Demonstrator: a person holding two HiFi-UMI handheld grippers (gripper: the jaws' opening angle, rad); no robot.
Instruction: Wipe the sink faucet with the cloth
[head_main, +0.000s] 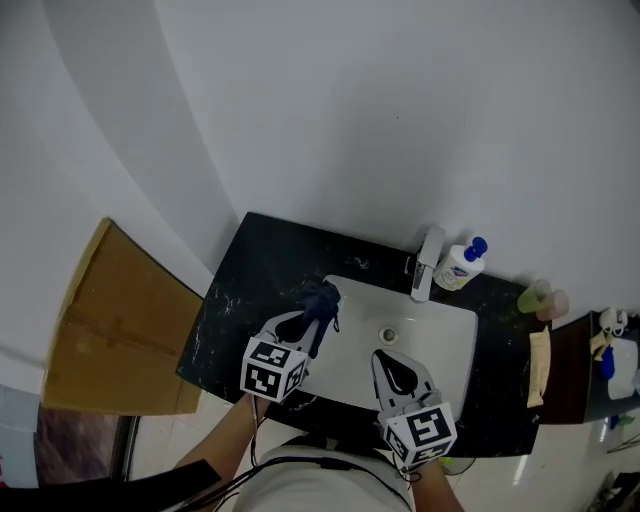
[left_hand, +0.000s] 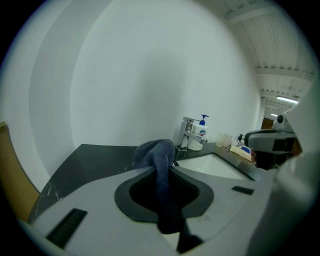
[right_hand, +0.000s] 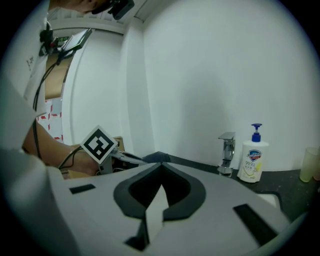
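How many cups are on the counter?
2: a green cup and a pink cup, side by side at the right end of the counter, beyond the soap bottle. Others could be hidden among the clutter further right.

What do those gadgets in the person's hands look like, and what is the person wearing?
Two pale grey claws, lined in black inside: the left claw and the right claw. Each bears a white cube with black square markers. A thin black cable trails from the left one. The person wears a white top.
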